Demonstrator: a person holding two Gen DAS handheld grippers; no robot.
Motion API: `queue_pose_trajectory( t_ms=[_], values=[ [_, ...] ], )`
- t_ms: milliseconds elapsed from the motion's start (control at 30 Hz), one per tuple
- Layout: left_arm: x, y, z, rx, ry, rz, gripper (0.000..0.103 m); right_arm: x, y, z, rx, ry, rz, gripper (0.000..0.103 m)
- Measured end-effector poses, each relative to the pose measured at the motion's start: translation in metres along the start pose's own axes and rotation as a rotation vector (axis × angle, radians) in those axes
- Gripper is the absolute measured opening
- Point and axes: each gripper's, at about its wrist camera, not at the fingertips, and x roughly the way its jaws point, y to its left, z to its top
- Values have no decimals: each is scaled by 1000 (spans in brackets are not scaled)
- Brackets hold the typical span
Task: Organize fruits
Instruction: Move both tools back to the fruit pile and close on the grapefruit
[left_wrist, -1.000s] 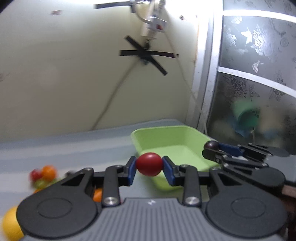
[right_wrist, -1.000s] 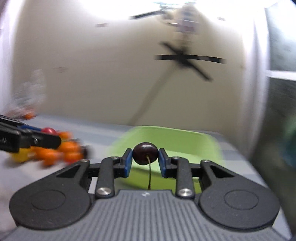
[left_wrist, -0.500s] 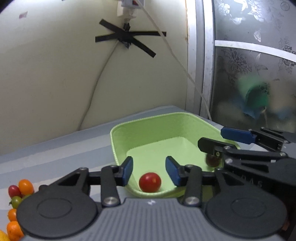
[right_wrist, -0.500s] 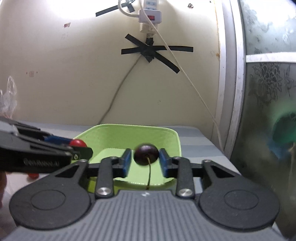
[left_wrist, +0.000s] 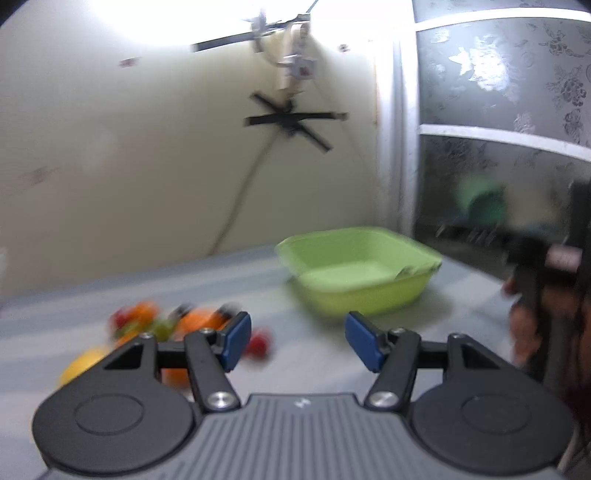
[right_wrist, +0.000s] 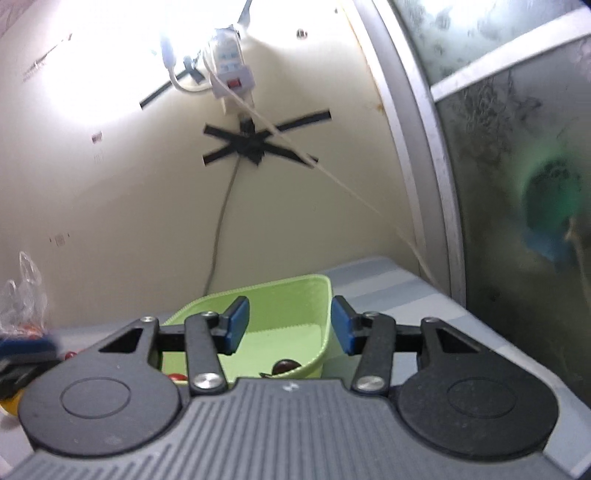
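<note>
A light green tray (left_wrist: 373, 295) stands on the grey striped table; it also shows in the right wrist view (right_wrist: 314, 291). A dark cherry (right_wrist: 286, 366) lies in it, with a red tomato (right_wrist: 177, 377) partly hidden behind my gripper body. My right gripper (right_wrist: 287, 325) is open and empty just above the tray. My left gripper (left_wrist: 301, 341) is open and empty, back from the tray, above the table. A blurred heap of small fruits (left_wrist: 173, 323) lies at the left, with a red one (left_wrist: 258, 345) and a yellow one (left_wrist: 83, 365).
A cream wall with black tape and a hanging power strip (right_wrist: 231, 62) stands behind the table. A patterned glass door (left_wrist: 509, 147) is at the right. A clear plastic bag (right_wrist: 22, 291) sits at the far left. The hand holding the right gripper (left_wrist: 543, 291) shows at the right.
Both grippers opened and let go: the tomato and the cherry now lie in the tray. My left gripper has pulled back and swung left toward the fruit heap.
</note>
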Motion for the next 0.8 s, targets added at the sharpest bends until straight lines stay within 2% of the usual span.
queue_pose_trajectory(
  t_ms=[67, 167, 300, 367, 400, 467, 500, 667, 733, 800],
  values=[
    [-22, 17, -19, -24, 17, 64, 58, -13, 6, -2, -8, -24, 36, 51],
    [-45, 48, -40, -109, 33, 158, 58, -27, 23, -4, -12, -11, 140, 51],
    [-61, 92, -55, -260, 27, 278, 58, -25, 66, -11, -59, 75, 266, 51],
    [-66, 111, -60, -334, 13, 307, 58, -18, 92, -17, -71, 133, 341, 50],
    [-69, 118, -61, -353, 3, 316, 58, -15, 105, -20, -76, 156, 371, 49],
    [-76, 127, -64, -367, -23, 330, 58, -7, 132, -26, -91, 217, 435, 38],
    [-76, 127, -64, -365, -34, 326, 58, -3, 145, -30, -100, 247, 460, 37],
    [-86, 117, -68, -336, -113, 293, 58, 10, 191, -44, -101, 340, 556, 39],
    [-90, 113, -69, -322, -152, 284, 60, 12, 209, -49, -146, 348, 563, 41],
    [-92, 112, -70, -315, -187, 283, 66, 12, 224, -57, -210, 351, 556, 47]
  ],
)
